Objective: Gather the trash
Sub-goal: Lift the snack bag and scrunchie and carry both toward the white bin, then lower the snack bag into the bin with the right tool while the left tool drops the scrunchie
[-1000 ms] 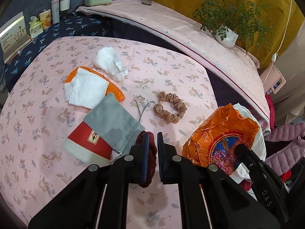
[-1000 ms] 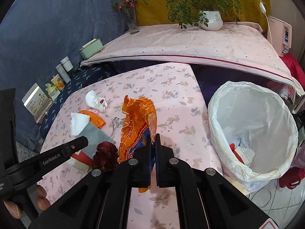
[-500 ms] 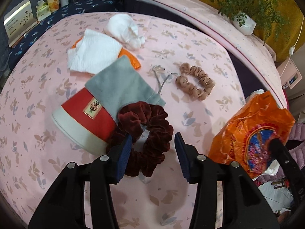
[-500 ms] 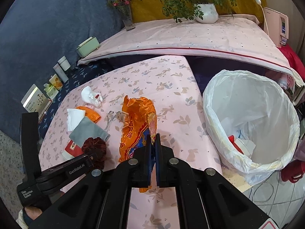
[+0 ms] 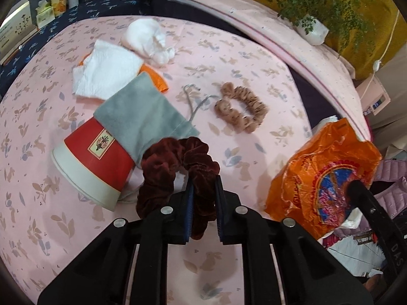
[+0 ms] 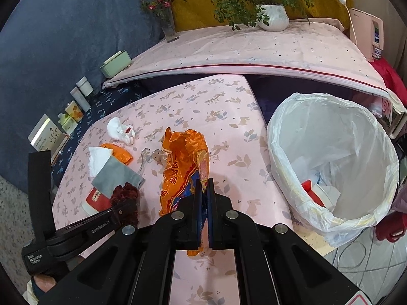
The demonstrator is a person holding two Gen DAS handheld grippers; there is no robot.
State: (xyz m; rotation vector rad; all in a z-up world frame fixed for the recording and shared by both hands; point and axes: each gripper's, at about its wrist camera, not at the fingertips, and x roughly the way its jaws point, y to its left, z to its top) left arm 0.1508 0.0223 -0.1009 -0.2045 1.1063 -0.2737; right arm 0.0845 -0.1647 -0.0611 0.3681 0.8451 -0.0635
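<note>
My left gripper (image 5: 203, 181) points down at the pink floral bedspread (image 5: 229, 50), and its jaws are closing with one side of a maroon velvet scrunchie (image 5: 162, 167) pinched between the pads. A red and white paper cup (image 5: 94, 162) lies on its side just left of the scrunchie, half under a grey cloth pouch (image 5: 142, 111). My right gripper (image 6: 204, 183) is shut on a crumpled orange snack bag (image 6: 183, 157), held up over the bedspread left of the white-lined trash bin (image 6: 356, 132). The bin holds some trash.
Further back lie a flat white tissue (image 5: 106, 71) over an orange wrapper (image 5: 155, 76), a balled white tissue (image 5: 147, 38) and a tan scrunchie (image 5: 241, 111). A potted plant (image 6: 272, 17), a flower vase (image 6: 168, 25) and small boxes (image 6: 71, 114) stand behind.
My left gripper opened wide over the maroon scrunchie, sank toward it, then closed on its right side. My right gripper kept still with the orange bag.
</note>
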